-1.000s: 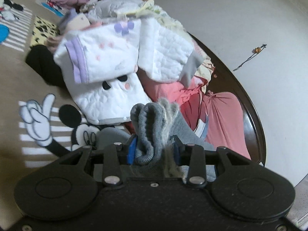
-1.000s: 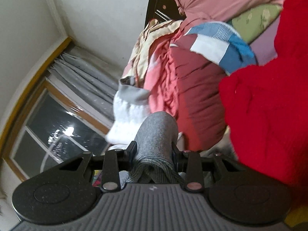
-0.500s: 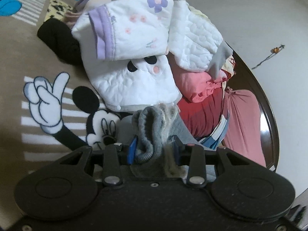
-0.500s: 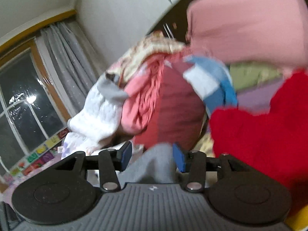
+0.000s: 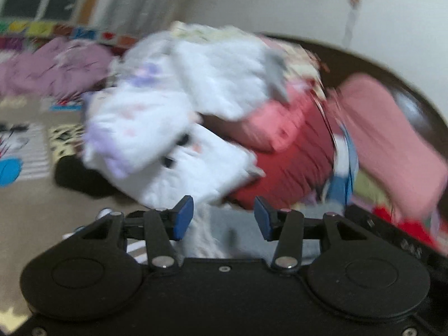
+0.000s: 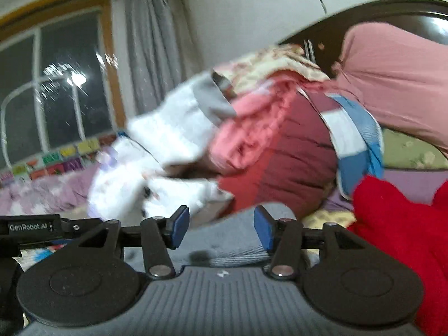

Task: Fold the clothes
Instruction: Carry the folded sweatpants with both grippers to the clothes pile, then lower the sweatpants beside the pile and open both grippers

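Observation:
A grey knit garment (image 5: 240, 235) lies on the bed just below my left gripper (image 5: 223, 218), whose blue-padded jaws stand open and hold nothing. The same grey garment (image 6: 229, 238) shows under my right gripper (image 6: 221, 222), which is also open and empty. Behind both rises a pile of clothes: white quilted pieces (image 5: 179, 151), a pink and dark red bundle (image 5: 285, 156) and a blue-and-white item (image 6: 352, 140). The left wrist view is blurred by motion.
A red garment (image 6: 397, 224) lies at the right. A pink pillow (image 6: 397, 75) leans on the dark wooden headboard (image 6: 330, 28). A cartoon-print blanket (image 5: 25, 151) covers the bed at left. A window and grey curtain (image 6: 151, 44) stand behind.
Both grippers have opened and let go of the grey garment, which now lies on the bed. Both have tilted up, so the room and pile show more level.

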Motion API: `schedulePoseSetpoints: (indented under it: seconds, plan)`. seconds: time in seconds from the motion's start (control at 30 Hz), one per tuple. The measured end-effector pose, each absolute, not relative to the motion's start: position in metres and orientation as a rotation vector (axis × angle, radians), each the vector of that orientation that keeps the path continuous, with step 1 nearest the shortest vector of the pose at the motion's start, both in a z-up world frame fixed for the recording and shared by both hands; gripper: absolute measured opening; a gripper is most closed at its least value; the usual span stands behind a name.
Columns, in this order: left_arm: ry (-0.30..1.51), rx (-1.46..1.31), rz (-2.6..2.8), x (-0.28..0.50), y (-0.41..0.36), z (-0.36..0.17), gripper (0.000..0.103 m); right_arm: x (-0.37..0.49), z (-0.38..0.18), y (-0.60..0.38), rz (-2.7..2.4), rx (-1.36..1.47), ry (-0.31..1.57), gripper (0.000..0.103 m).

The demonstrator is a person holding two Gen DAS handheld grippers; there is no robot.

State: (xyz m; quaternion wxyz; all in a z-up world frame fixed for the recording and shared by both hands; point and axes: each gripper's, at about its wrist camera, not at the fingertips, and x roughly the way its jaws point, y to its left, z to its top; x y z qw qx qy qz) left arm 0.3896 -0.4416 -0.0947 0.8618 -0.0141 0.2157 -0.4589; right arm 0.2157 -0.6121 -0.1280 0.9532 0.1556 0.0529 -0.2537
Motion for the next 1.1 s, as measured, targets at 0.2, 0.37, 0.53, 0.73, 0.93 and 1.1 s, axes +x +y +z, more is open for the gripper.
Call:
schedulePoseSetpoints:
  seconds: [0.2,0.37,0.53,0.73,0.93,1.1]
  plan:
    - [0.467,0.153,-0.936,0.372,-0.485,-0.143,0.047,0.236,-0.155,-0.615,-0.558,0.266,0.265,0.054]
    - [0.484,0.148,-0.918,0.377,-0.49,-0.152,0.049,0.238,-0.164,-0.615,-0.542,0.27,0.269,0.057]
    - [0.513,0.152,-0.914,0.375,-0.485,-0.131,0.05,0.227,-0.156,-0.62,-0.518,0.351,0.199,0.059]
    - [0.56,-0.057,-0.882,0.366,-0.434,-0.103,0.068,0.205,-0.138,-0.615,-0.493,0.47,0.094,0.073]
    - [0.642,-0.143,-0.83,0.347,-0.399,-0.086,0.088,0.197,-0.123,-0.595,-0.416,0.558,0.096,0.093]
    - [0.687,-0.103,-0.788,0.33,-0.392,-0.073,0.101,0.184,-0.118,-0.587,-0.423,0.648,0.147,0.103]
